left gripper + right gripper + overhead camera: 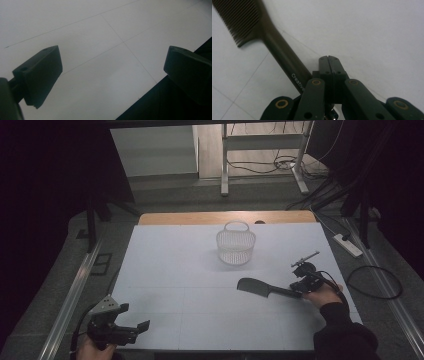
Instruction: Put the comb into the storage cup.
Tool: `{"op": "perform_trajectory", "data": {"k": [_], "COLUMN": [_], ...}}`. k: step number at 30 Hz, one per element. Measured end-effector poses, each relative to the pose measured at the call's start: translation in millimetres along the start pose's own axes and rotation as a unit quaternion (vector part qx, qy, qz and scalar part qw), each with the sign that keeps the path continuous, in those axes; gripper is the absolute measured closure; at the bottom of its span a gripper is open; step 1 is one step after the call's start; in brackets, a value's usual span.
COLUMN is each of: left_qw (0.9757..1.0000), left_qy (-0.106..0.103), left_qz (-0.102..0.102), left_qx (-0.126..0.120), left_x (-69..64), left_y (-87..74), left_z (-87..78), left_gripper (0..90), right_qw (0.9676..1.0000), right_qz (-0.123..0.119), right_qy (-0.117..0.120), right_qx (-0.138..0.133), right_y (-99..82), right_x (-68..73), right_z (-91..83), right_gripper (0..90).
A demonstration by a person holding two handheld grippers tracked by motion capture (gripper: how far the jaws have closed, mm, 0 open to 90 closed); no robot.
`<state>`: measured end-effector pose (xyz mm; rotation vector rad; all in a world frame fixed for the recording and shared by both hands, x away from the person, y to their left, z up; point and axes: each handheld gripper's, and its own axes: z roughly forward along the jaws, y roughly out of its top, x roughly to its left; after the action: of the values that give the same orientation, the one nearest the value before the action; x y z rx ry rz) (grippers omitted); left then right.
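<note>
A dark comb point(256, 287) lies on the white table point(170, 270) right of centre, teeth end to the left. Its handle point(284, 60) runs back beside and under the left side of my right gripper point(329, 59). That gripper point(295, 291) has its jaws pressed together with nothing at their tips. Whether the handle is clamped lower down is hidden. My left gripper point(134, 316) hovers at the table's near left corner, jaws wide apart over bare surface point(112, 72) and the table edge. A white mesh basket point(236, 247) with a handle stands at the back centre.
A wooden strip point(225, 217) borders the table's far edge. On the floor to the right lie a power strip point(348, 245) and a looped cable point(375, 282). A metal desk frame point(262, 150) stands behind the table.
</note>
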<state>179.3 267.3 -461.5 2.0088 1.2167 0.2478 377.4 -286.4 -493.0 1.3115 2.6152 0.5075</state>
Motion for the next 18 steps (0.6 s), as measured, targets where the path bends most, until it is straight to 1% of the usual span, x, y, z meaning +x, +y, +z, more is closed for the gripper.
{"op": "perform_trajectory", "data": {"k": [9, 18], "left_qw": [1.0, 1.0], "left_qy": [0.0, 0.0], "left_qz": [0.0, 0.001], "left_qx": [0.001, 0.002], "left_x": [0.0, -0.1], "left_y": [0.2, 0.3], "left_z": [0.1, 0.3], "left_gripper": [2.5, 2.5], "right_qw": [1.0, 0.9998], "right_qz": [-0.001, -0.009], "right_qy": [0.008, 0.017], "right_qx": [-0.001, -0.003], "right_y": [-10.3, -20.6], "right_x": [5.3, 13.8], "right_z": [-5.0, -10.4], "right_gripper": [89.5, 89.5]}}
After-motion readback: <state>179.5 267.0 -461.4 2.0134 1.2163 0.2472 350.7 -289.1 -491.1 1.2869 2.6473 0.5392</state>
